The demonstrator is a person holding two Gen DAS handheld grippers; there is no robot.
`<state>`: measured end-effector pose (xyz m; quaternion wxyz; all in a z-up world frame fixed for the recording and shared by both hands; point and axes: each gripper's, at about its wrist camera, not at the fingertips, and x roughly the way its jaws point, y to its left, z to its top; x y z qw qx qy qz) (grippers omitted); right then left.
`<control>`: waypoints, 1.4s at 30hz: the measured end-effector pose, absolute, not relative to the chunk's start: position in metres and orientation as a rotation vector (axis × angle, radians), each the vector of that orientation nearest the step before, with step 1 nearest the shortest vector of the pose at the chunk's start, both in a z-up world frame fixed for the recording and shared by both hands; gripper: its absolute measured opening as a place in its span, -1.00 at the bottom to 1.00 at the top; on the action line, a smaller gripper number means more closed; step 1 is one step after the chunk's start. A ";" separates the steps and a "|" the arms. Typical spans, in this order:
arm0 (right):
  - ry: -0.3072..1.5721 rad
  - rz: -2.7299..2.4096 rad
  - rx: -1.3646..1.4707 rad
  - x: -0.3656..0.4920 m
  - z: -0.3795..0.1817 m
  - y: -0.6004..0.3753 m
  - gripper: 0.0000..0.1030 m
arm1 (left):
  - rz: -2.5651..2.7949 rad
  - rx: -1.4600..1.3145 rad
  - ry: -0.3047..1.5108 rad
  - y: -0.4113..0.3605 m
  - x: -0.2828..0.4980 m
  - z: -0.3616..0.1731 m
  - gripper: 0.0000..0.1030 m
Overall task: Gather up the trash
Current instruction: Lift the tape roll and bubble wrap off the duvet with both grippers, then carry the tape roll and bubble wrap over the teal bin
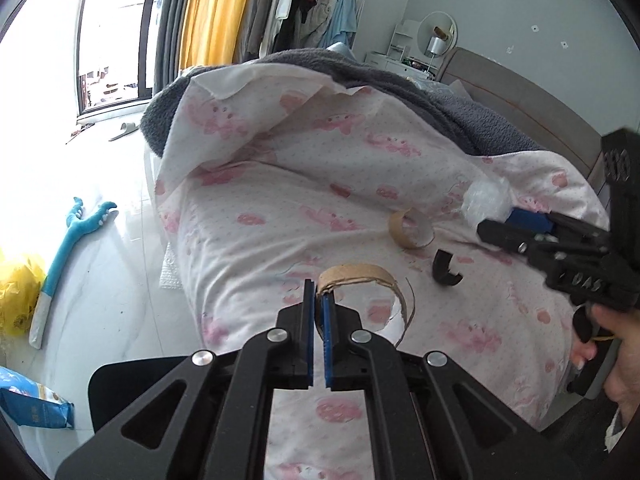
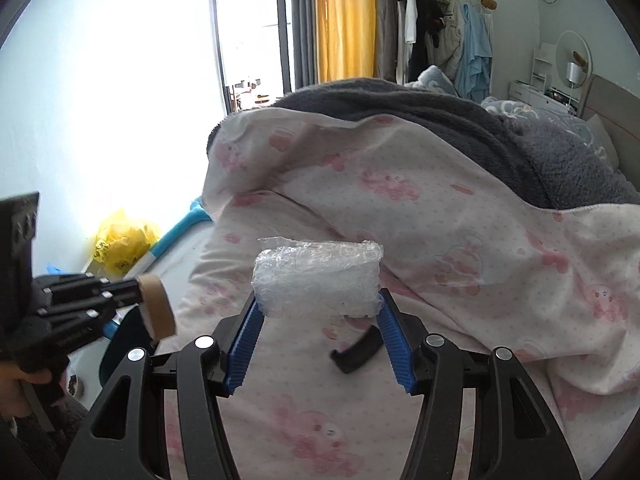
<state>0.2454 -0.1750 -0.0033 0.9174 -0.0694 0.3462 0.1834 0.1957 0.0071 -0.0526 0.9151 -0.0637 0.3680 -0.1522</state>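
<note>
Two pieces of trash are already gripped, one in each claw, and two more lie on the bed [image 1: 280,208].

From the left wrist view, the left claw [image 1: 318,300] is pinched shut on the wall of a torn cardboard ring [image 1: 360,276], which hangs above the pink-patterned bedding with a thin strip curling off its right side. Beyond that ring and to its right, a second cardboard ring [image 1: 410,232] rests on the bedding. Just right of the second ring lies a curved black plastic piece [image 1: 444,270]. Further right, the right claw [image 1: 516,222] carries a wad of bubble wrap [image 1: 486,200], with a hand [image 1: 616,356] on its grip.

From the right wrist view, the right claw [image 2: 318,304] holds the bubble wrap [image 2: 316,280] between its blue pads, jaws partly spread around the bulky wad. Below the wad, the black plastic piece [image 2: 356,350] lies on the bedding. Left of the wad, the left claw [image 2: 140,292] shows with its cardboard ring [image 2: 158,306]. Behind that, on the floor, sits a yellow bag [image 2: 120,246].

Judging by this, the pick-up step is done for both claws, and the carry comes next. That probably means taking both loads to a bin or bag, perhaps the yellow one, then coming back for the remaining ring and plastic piece.
</note>
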 end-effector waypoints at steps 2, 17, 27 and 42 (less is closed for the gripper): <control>0.713 0.393 -0.131 0.240 -0.002 -0.165 0.13 | -0.304 -0.131 0.772 0.015 0.193 -0.058 -0.91; 0.818 0.531 -0.119 0.218 -0.027 -0.076 0.13 | -0.155 -0.084 0.888 0.081 0.166 -0.105 -0.91; 0.858 0.603 -0.164 0.215 -0.043 -0.021 0.13 | -0.049 -0.123 0.999 0.136 0.159 -0.148 -0.91; 0.943 0.660 -0.234 0.215 -0.072 0.033 0.13 | -0.015 -0.155 1.211 0.170 0.151 -0.201 -0.91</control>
